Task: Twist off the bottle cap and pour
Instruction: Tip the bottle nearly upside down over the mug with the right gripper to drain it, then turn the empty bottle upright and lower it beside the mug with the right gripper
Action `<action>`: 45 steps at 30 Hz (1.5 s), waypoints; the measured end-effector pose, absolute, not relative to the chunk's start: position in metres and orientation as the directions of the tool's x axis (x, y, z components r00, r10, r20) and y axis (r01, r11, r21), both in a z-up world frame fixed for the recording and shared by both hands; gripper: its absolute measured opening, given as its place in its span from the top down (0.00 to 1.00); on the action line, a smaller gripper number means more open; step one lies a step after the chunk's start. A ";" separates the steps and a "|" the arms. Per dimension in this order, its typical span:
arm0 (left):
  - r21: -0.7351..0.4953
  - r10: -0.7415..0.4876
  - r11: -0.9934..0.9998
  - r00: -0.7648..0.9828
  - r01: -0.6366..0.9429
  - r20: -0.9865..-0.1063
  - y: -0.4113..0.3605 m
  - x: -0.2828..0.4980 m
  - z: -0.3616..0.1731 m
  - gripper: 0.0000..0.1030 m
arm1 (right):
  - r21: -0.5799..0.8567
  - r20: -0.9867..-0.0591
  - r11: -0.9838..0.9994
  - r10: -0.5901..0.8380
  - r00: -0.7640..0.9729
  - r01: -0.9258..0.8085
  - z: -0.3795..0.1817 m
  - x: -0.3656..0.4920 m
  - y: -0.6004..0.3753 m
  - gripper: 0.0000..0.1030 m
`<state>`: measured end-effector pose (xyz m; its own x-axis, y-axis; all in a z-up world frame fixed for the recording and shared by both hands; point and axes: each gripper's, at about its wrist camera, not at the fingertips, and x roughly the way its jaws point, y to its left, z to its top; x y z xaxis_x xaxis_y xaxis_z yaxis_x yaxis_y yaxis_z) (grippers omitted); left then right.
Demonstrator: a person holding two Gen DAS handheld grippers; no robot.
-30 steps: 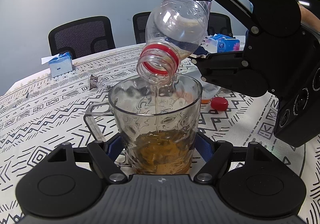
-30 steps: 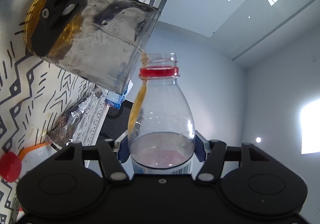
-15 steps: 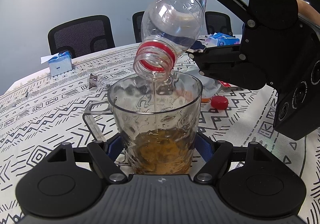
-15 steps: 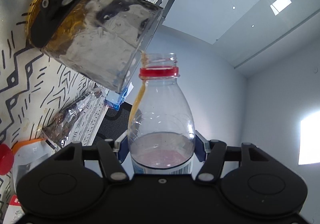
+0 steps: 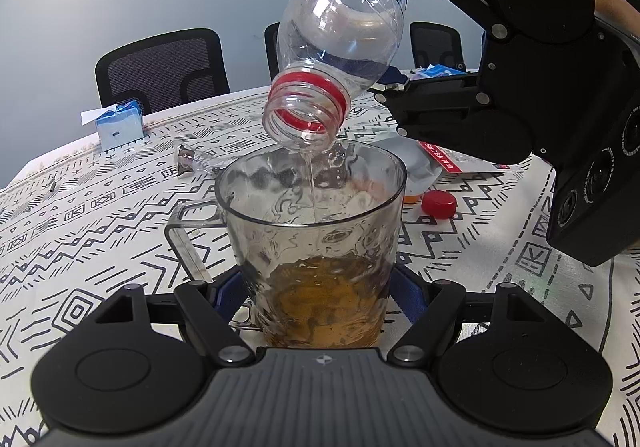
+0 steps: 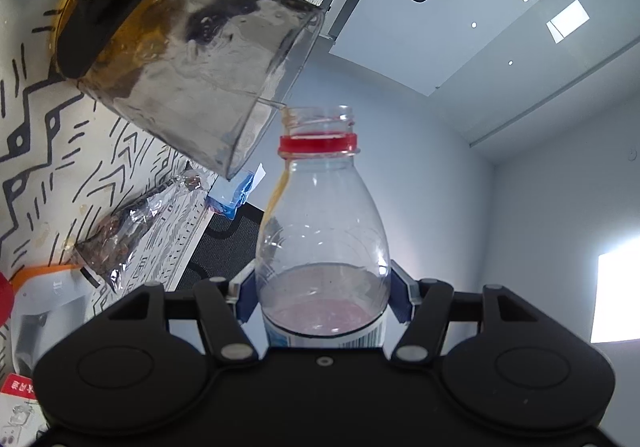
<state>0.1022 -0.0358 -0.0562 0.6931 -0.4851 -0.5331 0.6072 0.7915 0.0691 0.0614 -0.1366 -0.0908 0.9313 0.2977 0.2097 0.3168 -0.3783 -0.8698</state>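
My right gripper (image 6: 322, 303) is shut on a clear plastic bottle (image 5: 340, 43) with a red neck ring and no cap. The bottle (image 6: 322, 231) is tipped mouth-down over a clear plastic jug (image 5: 316, 223). A thin stream of liquid runs from its mouth into the jug, which holds amber liquid at the bottom. My left gripper (image 5: 320, 295) is shut on the jug's base on the table. The jug (image 6: 192, 75) also shows in the right wrist view. The red cap (image 5: 439, 203) lies on the tablecloth to the right of the jug.
The table has a black-and-white patterned cloth (image 5: 80, 231). A blue-white carton (image 5: 118, 125) stands at the far left, a crumpled clear wrapper (image 5: 196, 161) lies behind the jug, packets (image 5: 460, 163) lie at the right. Black office chairs (image 5: 160, 67) stand beyond the table.
The bottle has risen slightly and tipped steeper over the jug while liquid keeps running. The jug and the left gripper have not moved.
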 end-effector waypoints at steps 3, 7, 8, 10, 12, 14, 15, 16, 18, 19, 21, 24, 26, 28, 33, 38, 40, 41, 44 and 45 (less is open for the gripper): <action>0.067 -0.485 0.792 0.692 0.607 -0.535 -0.036 0.103 -0.057 0.29 | -0.863 0.206 -0.391 0.304 0.930 0.319 -0.090 0.062 -0.136 0.37; 0.065 -0.483 0.794 0.692 0.604 -0.536 -0.036 0.103 -0.057 0.29 | -0.853 0.201 -0.410 0.312 0.929 0.323 -0.089 0.065 -0.134 0.37; 0.065 -0.483 0.794 0.692 0.604 -0.537 -0.035 0.104 -0.057 0.29 | -0.851 0.199 -0.414 0.314 0.928 0.322 -0.089 0.066 -0.134 0.37; 0.063 -0.483 0.794 0.691 0.604 -0.537 -0.035 0.104 -0.057 0.29 | -0.847 0.197 -0.421 0.318 0.928 0.324 -0.089 0.067 -0.133 0.37; 0.059 -0.484 0.795 0.690 0.604 -0.538 -0.035 0.105 -0.057 0.29 | -0.843 0.194 -0.428 0.322 0.927 0.325 -0.088 0.068 -0.132 0.37; 0.057 -0.485 0.795 0.689 0.604 -0.539 -0.034 0.105 -0.057 0.29 | -0.839 0.193 -0.435 0.324 0.926 0.327 -0.089 0.069 -0.131 0.37; 0.056 -0.485 0.795 0.689 0.604 -0.539 -0.034 0.105 -0.057 0.29 | -0.837 0.192 -0.438 0.325 0.926 0.328 -0.089 0.070 -0.131 0.37; 0.057 -0.485 0.795 0.689 0.604 -0.539 -0.034 0.105 -0.057 0.29 | -0.836 0.191 -0.441 0.327 0.926 0.328 -0.089 0.070 -0.131 0.37; 0.057 -0.485 0.795 0.689 0.604 -0.539 -0.034 0.105 -0.057 0.29 | -0.833 0.188 -0.446 0.329 0.925 0.328 -0.090 0.071 -0.130 0.37; 0.056 -0.485 0.795 0.689 0.604 -0.539 -0.034 0.105 -0.057 0.29 | -0.831 0.186 -0.449 0.330 0.925 0.328 -0.091 0.071 -0.130 0.37; 0.056 -0.485 0.795 0.689 0.604 -0.539 -0.034 0.105 -0.057 0.29 | -0.828 0.184 -0.455 0.331 0.926 0.327 -0.091 0.072 -0.130 0.37; 0.058 -0.484 0.795 0.689 0.604 -0.539 -0.035 0.105 -0.057 0.29 | -0.824 0.181 -0.463 0.332 0.926 0.327 -0.092 0.073 -0.130 0.37; 0.056 -0.485 0.795 0.689 0.604 -0.539 -0.034 0.105 -0.057 0.28 | -0.823 0.178 -0.466 0.332 0.926 0.326 -0.092 0.073 -0.129 0.37; 0.055 -0.485 0.795 0.688 0.604 -0.539 -0.035 0.105 -0.057 0.28 | -0.819 0.178 -0.471 0.334 0.925 0.328 -0.092 0.074 -0.129 0.37; 0.054 -0.484 0.796 0.688 0.603 -0.540 -0.035 0.104 -0.057 0.28 | -0.816 0.180 -0.473 0.339 0.924 0.332 -0.091 0.075 -0.128 0.37; 0.051 -0.482 0.798 0.687 0.600 -0.544 -0.035 0.105 -0.058 0.27 | -0.828 0.175 -0.457 0.337 0.925 0.323 -0.092 0.077 -0.126 0.37; 0.051 -0.482 0.799 0.688 0.600 -0.543 -0.034 0.106 -0.057 0.27 | -0.843 0.170 -0.439 0.331 0.928 0.311 -0.091 0.077 -0.124 0.37; 0.049 -0.482 0.799 0.688 0.599 -0.543 -0.034 0.106 -0.057 0.27 | -0.854 0.167 -0.424 0.326 0.930 0.302 -0.091 0.077 -0.124 0.37; 0.047 -0.478 0.804 0.690 0.593 -0.544 -0.034 0.107 -0.057 0.27 | -0.903 0.141 -0.349 0.307 0.941 0.249 -0.088 0.078 -0.123 0.37; 0.048 -0.476 0.805 0.692 0.591 -0.544 -0.033 0.107 -0.057 0.27 | -0.923 0.129 -0.313 0.298 0.946 0.224 -0.085 0.078 -0.123 0.37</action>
